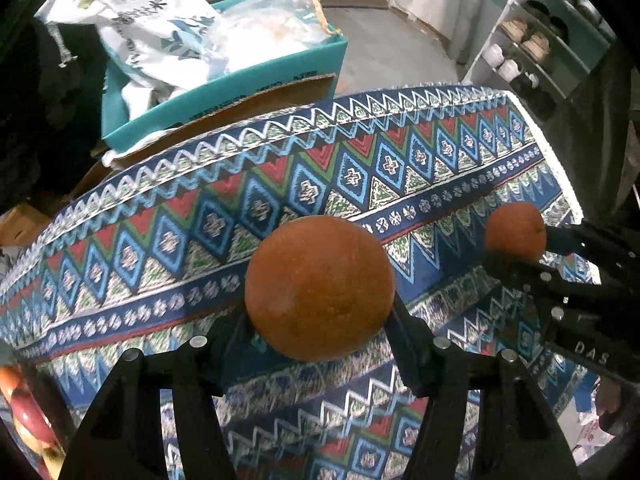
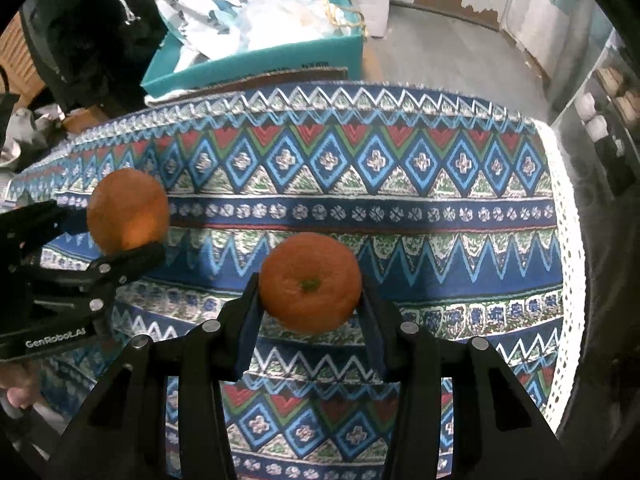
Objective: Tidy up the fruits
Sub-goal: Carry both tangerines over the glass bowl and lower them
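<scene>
A patterned tablecloth (image 2: 400,208) covers the table; beyond its far edge stand a teal box (image 2: 256,62) and grey floor (image 2: 440,52). Each gripper is clamped on one orange above the cloth — left gripper (image 1: 320,320) on the larger orange (image 1: 319,292), right gripper (image 2: 310,300) on the stem-up orange (image 2: 310,282).

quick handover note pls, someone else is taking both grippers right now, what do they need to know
Left gripper: fingers shut on the larger orange, held over the patterned tablecloth.
Right gripper: fingers shut on the smaller orange, stem end facing the camera, also over the cloth.
Both oranges appear lifted clear of the cloth, side by side.
Other fruit shows at the lower left edge of the left wrist view; what it lies in cannot be told.
Done: both oranges picked up.
Left: carry them to where the fruit belongs and release; that spot is not clearly in view.
</scene>
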### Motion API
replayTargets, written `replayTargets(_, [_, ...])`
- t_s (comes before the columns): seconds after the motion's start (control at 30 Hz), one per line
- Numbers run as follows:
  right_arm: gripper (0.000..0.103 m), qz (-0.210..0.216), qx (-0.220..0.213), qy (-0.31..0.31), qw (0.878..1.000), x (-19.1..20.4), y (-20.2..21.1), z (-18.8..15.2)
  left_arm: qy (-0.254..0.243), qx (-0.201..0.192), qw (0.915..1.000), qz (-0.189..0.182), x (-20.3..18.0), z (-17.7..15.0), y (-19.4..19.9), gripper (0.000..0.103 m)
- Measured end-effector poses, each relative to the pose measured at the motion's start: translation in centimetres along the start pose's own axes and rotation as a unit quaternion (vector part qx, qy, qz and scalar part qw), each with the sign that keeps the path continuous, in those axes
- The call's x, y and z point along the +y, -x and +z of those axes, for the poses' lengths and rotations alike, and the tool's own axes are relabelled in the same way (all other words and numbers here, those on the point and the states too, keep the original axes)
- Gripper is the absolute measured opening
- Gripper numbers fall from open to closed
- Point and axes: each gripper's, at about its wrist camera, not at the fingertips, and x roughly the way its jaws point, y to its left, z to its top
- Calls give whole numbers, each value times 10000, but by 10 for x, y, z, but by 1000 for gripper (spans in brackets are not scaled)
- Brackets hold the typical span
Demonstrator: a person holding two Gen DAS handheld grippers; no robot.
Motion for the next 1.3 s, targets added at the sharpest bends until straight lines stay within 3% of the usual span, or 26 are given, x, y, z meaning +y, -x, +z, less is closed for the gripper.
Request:
replayTargets(0.27, [45,180,-197,191,9995,30,22,2,180,-77,9998,-86,17,-26,37,64])
replayTargets(0.43, [45,312,-279,400,9983,54,38,2,111,-207,9997,92,26,-43,61,64])
replayTargets(1.0, [45,857,-697,1079,9880,139,96,3,287,-416,9985,210,67,-89,131,64])
replayTargets(1.3, [45,1059,-773,1396,9815,175,112,-3,311,-739,9957,461,92,-109,167,64])
